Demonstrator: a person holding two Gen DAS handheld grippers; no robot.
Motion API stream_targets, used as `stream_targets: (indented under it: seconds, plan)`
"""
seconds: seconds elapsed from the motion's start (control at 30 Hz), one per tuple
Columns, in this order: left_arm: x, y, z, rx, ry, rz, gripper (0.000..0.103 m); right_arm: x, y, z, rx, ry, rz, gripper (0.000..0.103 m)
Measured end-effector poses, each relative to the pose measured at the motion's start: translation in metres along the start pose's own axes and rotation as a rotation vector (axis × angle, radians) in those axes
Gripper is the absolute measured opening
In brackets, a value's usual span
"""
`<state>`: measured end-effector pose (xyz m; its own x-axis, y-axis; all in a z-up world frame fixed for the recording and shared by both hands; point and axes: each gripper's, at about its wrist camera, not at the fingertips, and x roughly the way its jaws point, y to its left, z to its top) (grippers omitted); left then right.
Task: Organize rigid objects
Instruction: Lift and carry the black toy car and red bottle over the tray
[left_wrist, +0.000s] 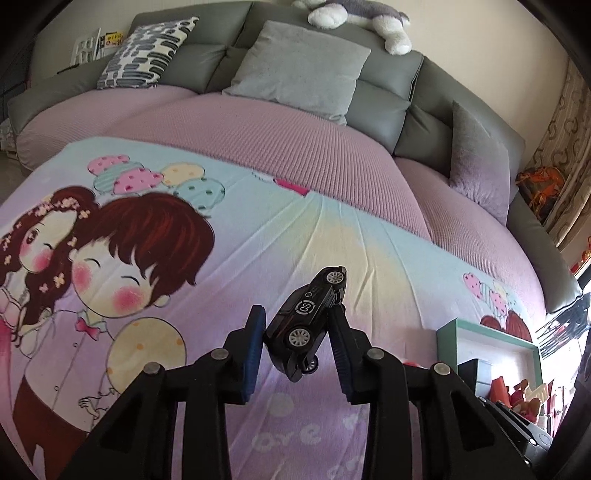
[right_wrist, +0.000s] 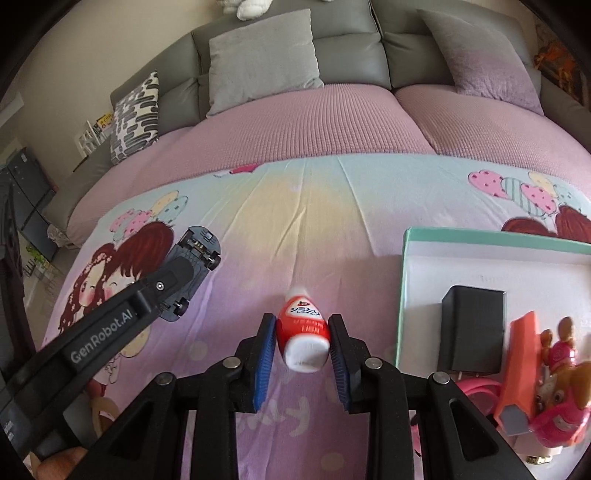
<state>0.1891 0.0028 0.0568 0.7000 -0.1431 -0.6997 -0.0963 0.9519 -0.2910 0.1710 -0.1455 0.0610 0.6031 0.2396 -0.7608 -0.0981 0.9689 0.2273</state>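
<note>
My left gripper (left_wrist: 297, 325) is shut on a black toy car (left_wrist: 306, 321), held tilted on its side above the cartoon-print blanket (left_wrist: 184, 258). The car's underside and the left gripper (right_wrist: 192, 273) also show in the right wrist view. My right gripper (right_wrist: 302, 334) is shut on a small red and white bottle (right_wrist: 304, 336), its white base toward the camera, just above the blanket (right_wrist: 295, 221). A white box with a teal rim (right_wrist: 404, 295) sits to the right.
The box holds a black adapter (right_wrist: 472, 332), an orange piece (right_wrist: 517, 369) and a pink toy figure (right_wrist: 557, 391). The box rim (left_wrist: 447, 343) shows at the left view's right. Behind lie a pink-covered sofa seat (right_wrist: 314, 125), grey cushions (left_wrist: 299, 70) and a plush toy (left_wrist: 362, 18).
</note>
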Motion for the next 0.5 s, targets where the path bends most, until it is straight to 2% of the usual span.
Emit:
stream_targets:
  seconds: [0.17,0.37,0.5]
  plan:
    - [-0.024,-0.006,0.005,0.008,-0.059,-0.007,0.036,-0.029,-0.001,0.002,0.005,-0.069,0.022,0.027]
    - [-0.034,-0.016,0.004,0.034,-0.072,-0.009,0.036,-0.027,-0.005,0.001,-0.005,-0.046,0.013,0.026]
    - [-0.038,-0.017,0.004,0.032,-0.083,-0.006,0.036,-0.031,-0.012,0.001,0.010,-0.061,0.027,0.026]
